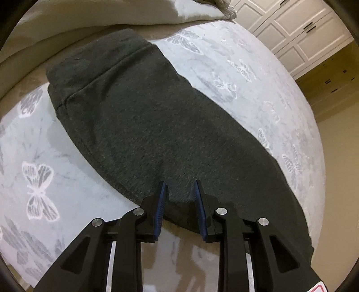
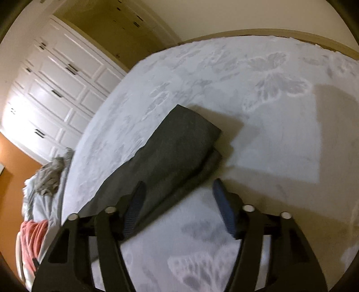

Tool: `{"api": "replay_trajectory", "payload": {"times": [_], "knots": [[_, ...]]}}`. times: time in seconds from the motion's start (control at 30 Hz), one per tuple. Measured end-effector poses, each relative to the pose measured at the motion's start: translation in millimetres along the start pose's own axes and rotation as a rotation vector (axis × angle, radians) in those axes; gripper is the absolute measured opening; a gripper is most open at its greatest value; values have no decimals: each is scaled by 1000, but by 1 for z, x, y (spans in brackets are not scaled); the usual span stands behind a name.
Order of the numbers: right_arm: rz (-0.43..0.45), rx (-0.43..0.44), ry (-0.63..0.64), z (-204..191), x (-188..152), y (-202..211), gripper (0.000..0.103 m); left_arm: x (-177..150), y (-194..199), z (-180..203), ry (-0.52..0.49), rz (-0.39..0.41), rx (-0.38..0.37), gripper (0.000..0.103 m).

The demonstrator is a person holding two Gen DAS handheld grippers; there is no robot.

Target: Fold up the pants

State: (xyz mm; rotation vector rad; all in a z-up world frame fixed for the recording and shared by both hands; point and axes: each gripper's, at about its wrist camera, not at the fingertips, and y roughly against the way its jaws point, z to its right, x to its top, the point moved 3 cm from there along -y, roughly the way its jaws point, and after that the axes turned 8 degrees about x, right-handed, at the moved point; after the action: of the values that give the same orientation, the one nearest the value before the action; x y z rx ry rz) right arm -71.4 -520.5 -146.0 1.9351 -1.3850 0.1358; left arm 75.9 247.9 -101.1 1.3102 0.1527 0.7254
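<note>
Dark grey sweatpants [image 1: 157, 116] lie flat on a white bedspread with butterfly prints [image 1: 38, 179], waistband at the far upper left. My left gripper [image 1: 180, 186] is open, its blue-padded fingers [image 1: 162, 202] straddling the near edge of the pants at the crotch area. In the right wrist view the leg ends of the pants [image 2: 179, 143] lie stacked one on the other. My right gripper [image 2: 179, 188] is open and wide, above the near edge of the legs, nothing held.
A beige pillow or blanket [image 1: 89, 20] lies past the waistband. White panelled closet doors [image 2: 56, 85] stand beyond the bed. A grey and an orange-red cloth [image 2: 33, 233] hang at the bed's left edge. Bedspread [image 2: 269, 134] extends right of the legs.
</note>
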Motion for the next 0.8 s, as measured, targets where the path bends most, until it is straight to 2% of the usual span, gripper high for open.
{"api": "replay_trajectory", "payload": {"times": [0.03,0.1,0.17,0.27,0.37,0.47,0.63,0.8], "knots": [[12,1,-20,6,1,3,46,0,4,0,-4,10,2,24],[33,16,-106,26,5,2,21,0,6,4,-13,28,15,24],[41,19,-137,34,10,-5,12,-2,4,8,-23,33,28,24],[29,3,-96,29,16,-20,12,-3,-1,12,-30,30,46,24],[17,1,-95,21,21,-30,16,-2,-3,17,-36,38,59,25],[18,9,-101,19,20,-22,19,0,-4,20,-37,43,63,28],[29,75,-143,24,15,-10,28,0,-6,20,-44,46,74,28],[22,43,-97,18,16,-23,28,-1,-5,21,-38,45,71,28]]}}
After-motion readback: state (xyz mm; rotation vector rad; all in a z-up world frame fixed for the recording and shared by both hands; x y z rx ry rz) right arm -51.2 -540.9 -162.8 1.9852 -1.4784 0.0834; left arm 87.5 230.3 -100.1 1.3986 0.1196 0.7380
